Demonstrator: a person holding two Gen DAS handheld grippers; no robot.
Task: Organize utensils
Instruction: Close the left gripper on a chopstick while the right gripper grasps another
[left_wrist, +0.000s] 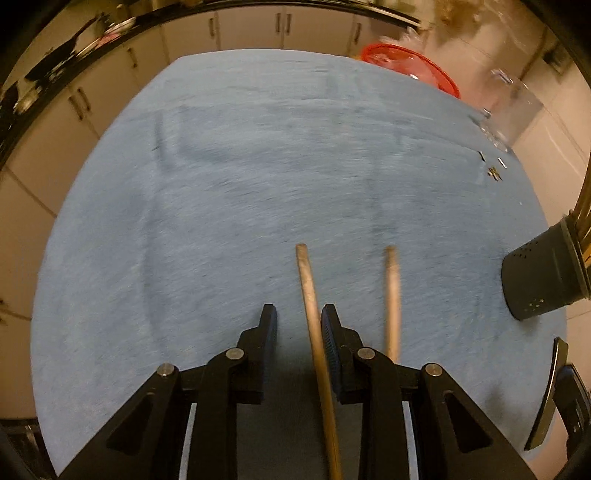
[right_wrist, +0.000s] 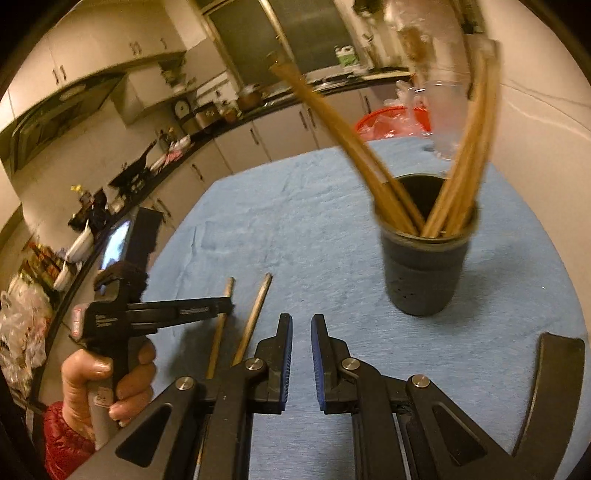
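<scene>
Chopstick (left_wrist: 314, 325) between left tongs (left_wrist: 299, 325) (off-centre)

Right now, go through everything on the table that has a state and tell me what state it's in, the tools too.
Left tool: jaws partly open, one chopstick between them, against one pad.
Second chopstick: lying on the blue cloth, outside the jaws.
Right tool: nearly shut, nothing between the pads.
Dark holder: upright, holding several chopsticks that lean outward.
Red tub: past the table's far edge, contents unclear.
</scene>
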